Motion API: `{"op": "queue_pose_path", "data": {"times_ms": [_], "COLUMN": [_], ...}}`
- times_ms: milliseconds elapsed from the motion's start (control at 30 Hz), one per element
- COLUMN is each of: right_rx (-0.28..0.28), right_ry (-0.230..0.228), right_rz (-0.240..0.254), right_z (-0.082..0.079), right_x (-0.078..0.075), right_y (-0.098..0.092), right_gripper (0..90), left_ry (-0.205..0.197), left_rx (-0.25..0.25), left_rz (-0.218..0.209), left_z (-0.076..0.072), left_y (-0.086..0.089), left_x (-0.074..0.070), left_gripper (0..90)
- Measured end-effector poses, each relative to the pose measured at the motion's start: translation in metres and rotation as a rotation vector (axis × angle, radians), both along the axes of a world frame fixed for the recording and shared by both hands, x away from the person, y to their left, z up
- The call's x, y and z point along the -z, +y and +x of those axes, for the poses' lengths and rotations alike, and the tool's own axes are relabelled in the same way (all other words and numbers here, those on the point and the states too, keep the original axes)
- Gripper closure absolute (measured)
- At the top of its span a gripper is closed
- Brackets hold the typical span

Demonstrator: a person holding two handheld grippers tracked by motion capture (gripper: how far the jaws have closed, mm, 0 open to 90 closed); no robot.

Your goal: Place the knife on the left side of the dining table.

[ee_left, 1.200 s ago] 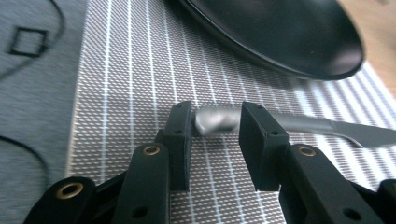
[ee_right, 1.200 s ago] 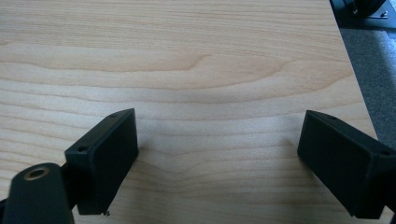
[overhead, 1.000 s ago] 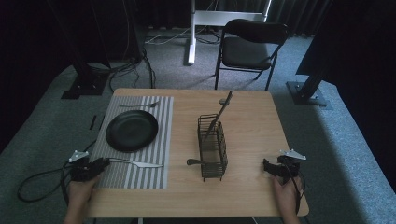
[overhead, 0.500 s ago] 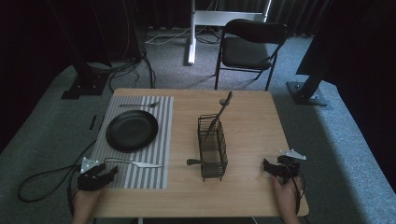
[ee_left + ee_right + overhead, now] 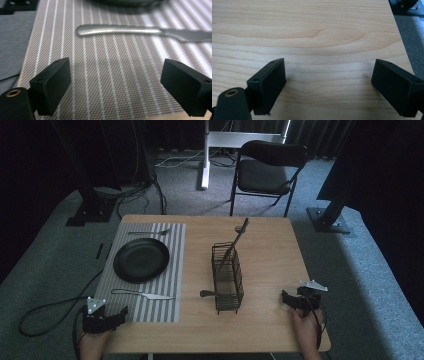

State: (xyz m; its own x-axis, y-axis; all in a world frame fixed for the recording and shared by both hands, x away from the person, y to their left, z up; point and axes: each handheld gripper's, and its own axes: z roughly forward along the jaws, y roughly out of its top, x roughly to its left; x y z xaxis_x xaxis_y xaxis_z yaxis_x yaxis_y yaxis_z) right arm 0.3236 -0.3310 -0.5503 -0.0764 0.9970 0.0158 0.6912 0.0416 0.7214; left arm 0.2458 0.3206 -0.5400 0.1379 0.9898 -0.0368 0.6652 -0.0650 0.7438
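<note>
A silver knife (image 5: 142, 294) lies on the striped placemat (image 5: 165, 280), just below a black plate (image 5: 141, 259). My left gripper (image 5: 121, 314) is at the mat's near left corner, a little short of the knife. In the left gripper view the knife's handle (image 5: 112, 30) lies ahead of the left gripper (image 5: 116, 75). Its jaws have just been opening and stand open with nothing between them. My right gripper (image 5: 285, 298) rests at the table's near right, and in the right gripper view this gripper (image 5: 328, 75) is open over bare wood.
A fork (image 5: 148, 232) lies at the mat's far edge. A black wire caddy (image 5: 227, 277) stands mid-table with a utensil (image 5: 237, 237) leaning up out of it and another handle (image 5: 207, 293) poking out to its left. A chair (image 5: 267, 172) stands beyond the table.
My left gripper drew back from the knife's handle end toward the near table edge and slightly right. The knife stayed on the mat. The right gripper has not moved.
</note>
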Motion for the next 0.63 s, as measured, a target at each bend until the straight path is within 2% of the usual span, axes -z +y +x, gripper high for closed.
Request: {"op": "queue_pose_path", "data": {"times_ms": [67, 133, 333, 433, 567, 633], "right_rx": [0.000, 0.000, 0.000, 0.000, 0.000, 0.000], "right_ry": [0.000, 0.000, 0.000, 0.000, 0.000, 0.000], "right_rz": [0.000, 0.000, 0.000, 0.000, 0.000, 0.000], "right_z": [0.0000, 0.0000, 0.0000, 0.0000, 0.0001, 0.0001], "right_x": [0.0000, 0.0000, 0.0000, 0.0000, 0.0000, 0.0000], "right_y": [0.0000, 0.0000, 0.0000, 0.0000, 0.0000, 0.0000], "right_gripper": [11.4, 11.4, 11.4, 11.4, 11.4, 11.4], "left_ry": [0.001, -0.002, -0.027, -0.030, -0.058, -0.059], "left_rx": [-0.011, -0.028, -0.052, -0.054, -0.073, -0.073], "left_rz": [0.012, 0.017, 0.065, 0.046, 0.040, 0.040], "left_z": [-0.0008, -0.0010, -0.0027, -0.0023, -0.0022, -0.0019], "left_y": [-0.0013, -0.0016, -0.0023, 0.0000, 0.0028, 0.0032], "left_x": [0.0015, 0.0017, 0.0007, 0.0028, 0.0026, 0.0025], "left_gripper": [7.8, 0.0, 0.0, 0.0, 0.0, 0.0]}}
